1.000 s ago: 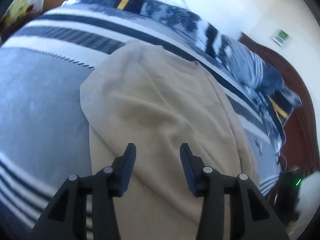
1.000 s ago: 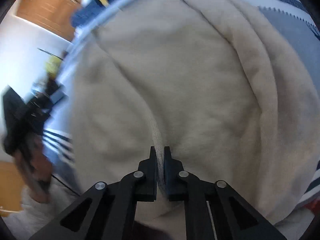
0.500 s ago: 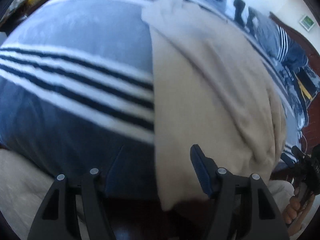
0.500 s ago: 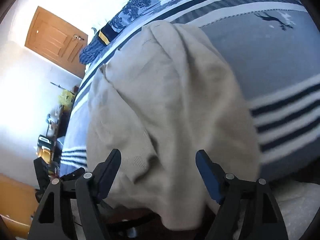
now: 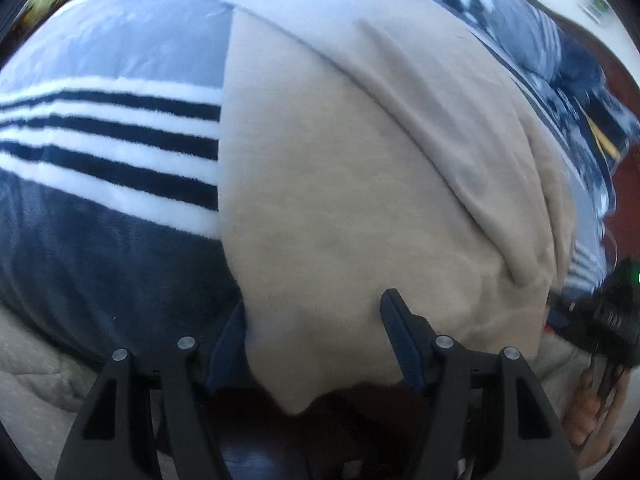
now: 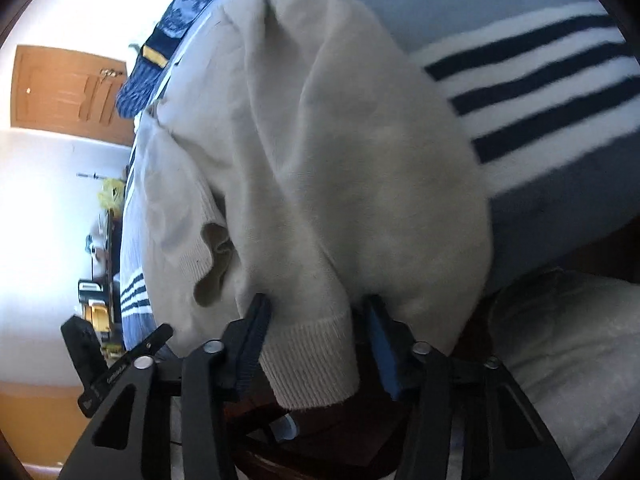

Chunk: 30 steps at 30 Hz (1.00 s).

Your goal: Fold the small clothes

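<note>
While the beige knit sweater (image 5: 360, 184) lies on the blue striped fleece blanket (image 5: 104, 144), its hem sits between both parted jaw pairs: left gripper (image 5: 312, 340) and right gripper (image 6: 316, 336), neither clamping it.

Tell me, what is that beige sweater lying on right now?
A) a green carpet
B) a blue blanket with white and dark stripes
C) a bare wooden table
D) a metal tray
B: in the left wrist view the sweater lies on a blue blanket with white and dark stripes, and the right wrist view shows the same stripes beside it.
</note>
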### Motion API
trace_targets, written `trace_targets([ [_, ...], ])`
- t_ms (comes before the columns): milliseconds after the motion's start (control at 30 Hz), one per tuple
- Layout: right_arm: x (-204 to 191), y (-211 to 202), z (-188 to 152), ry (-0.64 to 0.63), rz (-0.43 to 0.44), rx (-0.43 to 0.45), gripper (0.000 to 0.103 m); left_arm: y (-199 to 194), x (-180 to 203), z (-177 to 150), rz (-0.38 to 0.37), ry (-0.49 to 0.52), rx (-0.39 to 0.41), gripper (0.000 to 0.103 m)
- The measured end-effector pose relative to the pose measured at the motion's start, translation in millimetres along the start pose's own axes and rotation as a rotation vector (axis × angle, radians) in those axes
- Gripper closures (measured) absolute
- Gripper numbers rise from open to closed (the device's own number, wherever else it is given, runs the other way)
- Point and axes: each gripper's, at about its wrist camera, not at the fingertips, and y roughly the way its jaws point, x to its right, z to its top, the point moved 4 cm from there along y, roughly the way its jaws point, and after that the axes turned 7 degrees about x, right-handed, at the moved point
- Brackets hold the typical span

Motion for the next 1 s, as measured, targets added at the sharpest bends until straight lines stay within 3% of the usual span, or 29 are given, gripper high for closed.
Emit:
trace_targets([
  [33,0,3,0,-0.011,-0.010,-0.005,0.063,-1,-4,2,0.032,-0.019,-0.011,0.044],
  [67,1,5,0,-0.014,-0.026,-0.008,0.072,-2,-5,5,0.038,-0.024,0.005,0.070],
  [100,3,6,0,-0.005,-0.020,-0.013,0.087,-7,-7,9,0.043,-0.018,0.021,0.089],
  [133,0,9,3,0.007,0.000,-0.015,0.093,-13,-9,12,0.017,-0.028,0.024,0.098],
  [333,-35,-34,-2,-0.056,0.042,0.066,0.095,-104,-34,33,-0.106,-0.098,0.151,0.098],
  [433,-53,-49,-18,-0.088,0.083,0.051,0.096,-135,-43,38,-0.080,-0.062,0.174,0.098],
  [567,-68,-36,-49,-0.150,0.033,-0.039,0.096,-117,-66,31,0.020,-0.045,0.109,0.098],
  [633,-72,-11,-64,-0.201,-0.052,-0.101,0.096,-86,-73,24,0.067,-0.071,0.037,0.098],
  [767,-64,10,-68,-0.218,-0.116,-0.152,0.093,-62,-84,13,0.095,-0.111,-0.035,0.096],
  [833,-56,0,-64,-0.153,-0.062,-0.135,0.092,-71,-79,17,0.114,-0.083,-0.012,0.096],
  [867,-60,-6,-60,-0.134,-0.044,-0.112,0.092,-80,-77,18,0.119,-0.065,0.016,0.091],
  [900,-59,-22,-54,-0.119,-0.022,-0.055,0.081,-89,-71,18,0.118,-0.038,0.050,0.085],
  [933,-61,-46,-44,-0.118,0.003,0.036,0.070,-101,-61,18,0.111,-0.005,0.083,0.064],
  [967,-62,-61,-40,-0.126,0.012,0.085,0.042,-111,-49,16,0.104,0.026,0.113,0.039],
  [1000,-66,-85,-31,-0.150,0.022,0.167,0.024,-118,-40,15,0.093,0.046,0.130,0.033],
])
